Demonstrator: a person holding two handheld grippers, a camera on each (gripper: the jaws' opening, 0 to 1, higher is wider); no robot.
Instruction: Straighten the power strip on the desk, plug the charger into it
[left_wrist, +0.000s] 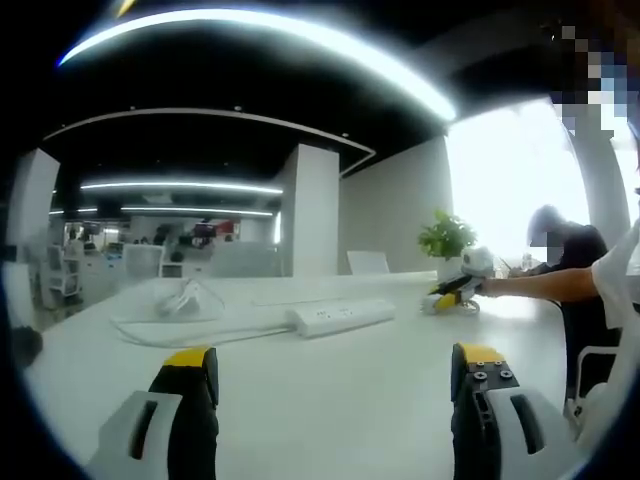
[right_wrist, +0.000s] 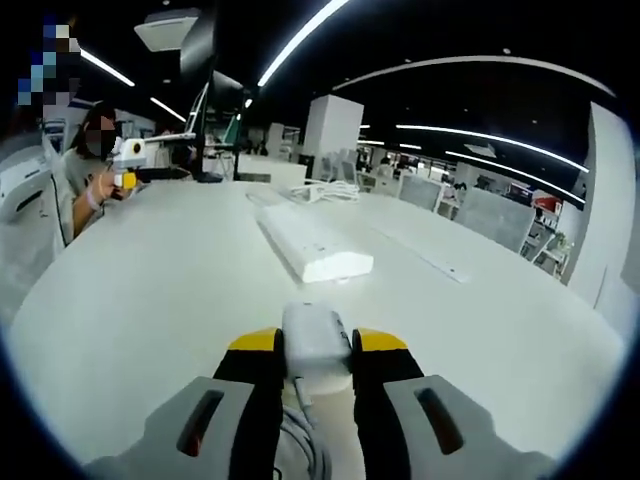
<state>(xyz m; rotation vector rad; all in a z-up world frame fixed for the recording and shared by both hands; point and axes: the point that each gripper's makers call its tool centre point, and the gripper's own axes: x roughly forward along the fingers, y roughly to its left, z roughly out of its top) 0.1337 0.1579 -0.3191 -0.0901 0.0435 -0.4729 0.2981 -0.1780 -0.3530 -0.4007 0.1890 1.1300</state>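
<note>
A white power strip lies on the white desk, its cable trailing off to the left. My left gripper hovers in front of the strip, open wide with nothing between its jaws. In the right gripper view the strip runs lengthwise away from me. My right gripper is shut on a white charger, whose cord drops between the jaws. The charger sits a short way from the strip's near end. The right gripper also shows past the strip's right end, held by a person's arm.
A loose bundle of white cable lies behind the strip. A potted plant stands at the far right of the desk. A seated person is beyond it. A monitor stands at the back. A person holds the other gripper.
</note>
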